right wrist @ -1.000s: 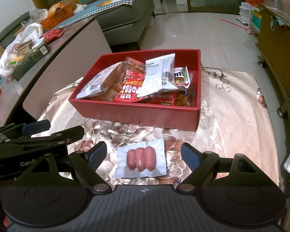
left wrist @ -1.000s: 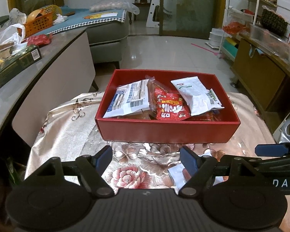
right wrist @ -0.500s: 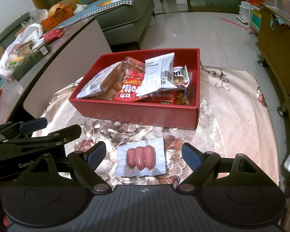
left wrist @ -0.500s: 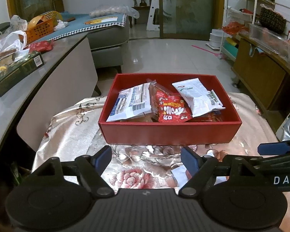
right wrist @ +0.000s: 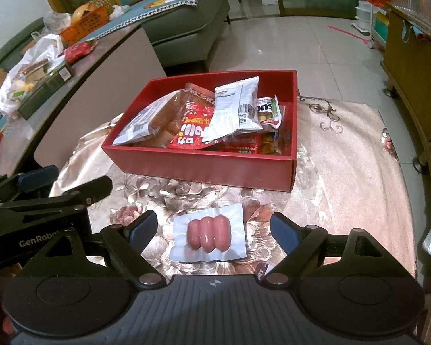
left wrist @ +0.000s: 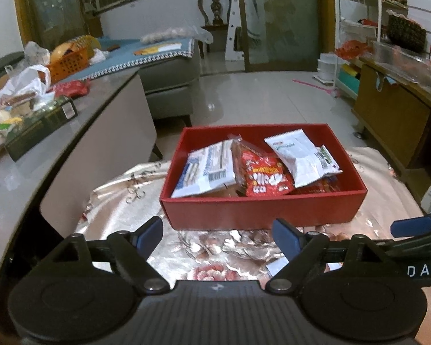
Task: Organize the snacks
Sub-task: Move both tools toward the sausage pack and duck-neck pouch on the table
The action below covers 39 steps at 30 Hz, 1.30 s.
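A red box (right wrist: 204, 168) (left wrist: 261, 211) holding several snack packets stands on a floral-clothed table. A clear pack of three pink sausages (right wrist: 209, 233) lies on the cloth in front of the box, between my open right gripper's (right wrist: 214, 233) fingers. A corner of the pack shows in the left wrist view (left wrist: 275, 266), mostly hidden behind the fingers. My left gripper (left wrist: 217, 237) is open and empty, raised a little in front of the box. It also shows at the left of the right wrist view (right wrist: 43, 192).
A long grey counter (left wrist: 43, 158) with bags, a dark box (left wrist: 40, 125) and an orange basket runs along the left. A wooden cabinet (left wrist: 393, 120) stands at the right. A grey sofa (right wrist: 184, 26) lies beyond, with tiled floor behind the table.
My left gripper has risen and drawn back, so the box looks smaller and lower. My right gripper and the sausage pack have barely moved.
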Motion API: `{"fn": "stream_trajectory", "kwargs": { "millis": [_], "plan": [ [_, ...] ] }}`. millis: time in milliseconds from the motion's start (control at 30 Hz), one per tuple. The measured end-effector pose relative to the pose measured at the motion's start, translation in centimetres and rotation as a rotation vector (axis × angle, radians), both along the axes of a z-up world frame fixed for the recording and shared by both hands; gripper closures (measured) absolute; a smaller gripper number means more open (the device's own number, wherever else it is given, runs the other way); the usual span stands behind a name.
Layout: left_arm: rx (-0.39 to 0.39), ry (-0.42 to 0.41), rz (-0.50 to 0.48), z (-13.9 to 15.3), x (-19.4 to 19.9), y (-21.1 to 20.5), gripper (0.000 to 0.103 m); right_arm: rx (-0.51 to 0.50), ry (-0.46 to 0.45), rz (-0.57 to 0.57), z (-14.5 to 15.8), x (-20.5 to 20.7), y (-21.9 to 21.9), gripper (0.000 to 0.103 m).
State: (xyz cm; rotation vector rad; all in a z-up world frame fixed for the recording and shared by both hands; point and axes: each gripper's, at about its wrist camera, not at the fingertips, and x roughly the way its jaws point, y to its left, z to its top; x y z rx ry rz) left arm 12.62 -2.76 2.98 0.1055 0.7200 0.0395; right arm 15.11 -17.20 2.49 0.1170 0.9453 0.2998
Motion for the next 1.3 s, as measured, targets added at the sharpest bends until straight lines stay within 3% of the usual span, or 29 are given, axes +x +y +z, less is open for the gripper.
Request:
{"fn": "stream_trajectory", "kwargs": {
  "millis": [367,833,933,1067,1133,1300],
  "plan": [
    [0.09,-0.102,0.035,0.6,-0.6,-0.3,0.024,0.004,-0.002,0.004,0.1,0.0,-0.1,0.013],
    [0.129,-0.098,0.01,0.0,-0.6,-1.0,0.024,-0.009,0.009,0.007,-0.4,0.1,-0.2,0.013],
    [0.097,-0.049,-0.014,-0.5,-0.2,-0.8,0.023,-0.009,0.012,0.005,-0.4,0.0,-0.3,0.012],
    [-0.112,0.163,-0.069,-2.2,1.8,0.8,0.017,-0.022,0.029,0.001,-0.8,0.0,-0.7,0.012],
    [-0.166,0.243,-0.061,-3.4,2.9,1.5,0.018,-0.031,0.046,-0.006,-1.3,0.0,-1.2,0.012],
    [-0.227,0.307,-0.024,-4.5,4.5,2.3,0.018,-0.028,0.071,-0.035,-1.8,-0.1,-2.9,0.012]
  ]
}}
